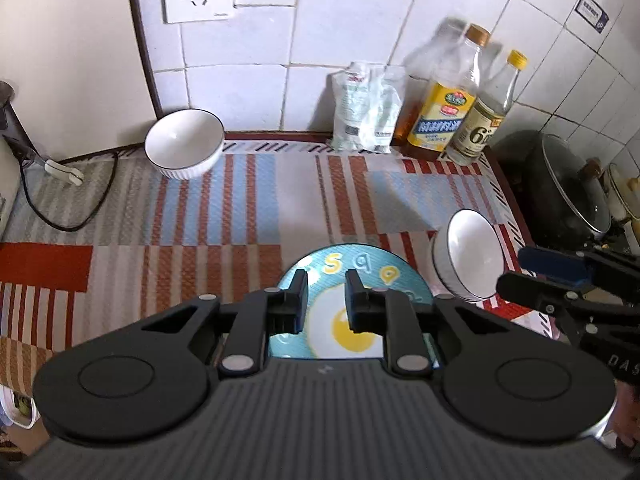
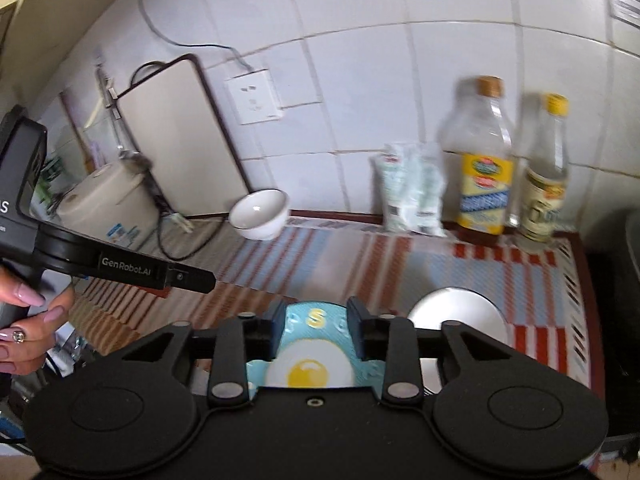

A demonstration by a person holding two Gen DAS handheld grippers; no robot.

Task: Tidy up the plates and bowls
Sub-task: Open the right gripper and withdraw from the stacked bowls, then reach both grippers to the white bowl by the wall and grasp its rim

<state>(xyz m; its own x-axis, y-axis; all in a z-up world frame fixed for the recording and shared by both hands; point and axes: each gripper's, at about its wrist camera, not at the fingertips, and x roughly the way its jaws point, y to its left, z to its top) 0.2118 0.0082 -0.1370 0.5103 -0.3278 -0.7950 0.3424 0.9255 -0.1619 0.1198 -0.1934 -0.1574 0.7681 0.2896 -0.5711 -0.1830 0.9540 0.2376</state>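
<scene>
Striped mat (image 1: 200,216): egg plate (image 1: 340,320) flat; both bowls (image 1: 184,144) tilted; left tongs (image 1: 326,300), right tongs (image 2: 318,328) apart, empty.

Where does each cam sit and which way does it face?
Left wrist: on the left gripper, tilted down at the striped mat and tiled wall; the right gripper shows at right.
Right wrist: on the right gripper, facing the same wall; the left gripper's body and the hand holding it show at left.
Shared: egg plate, two white bowls, oil bottle.
</scene>
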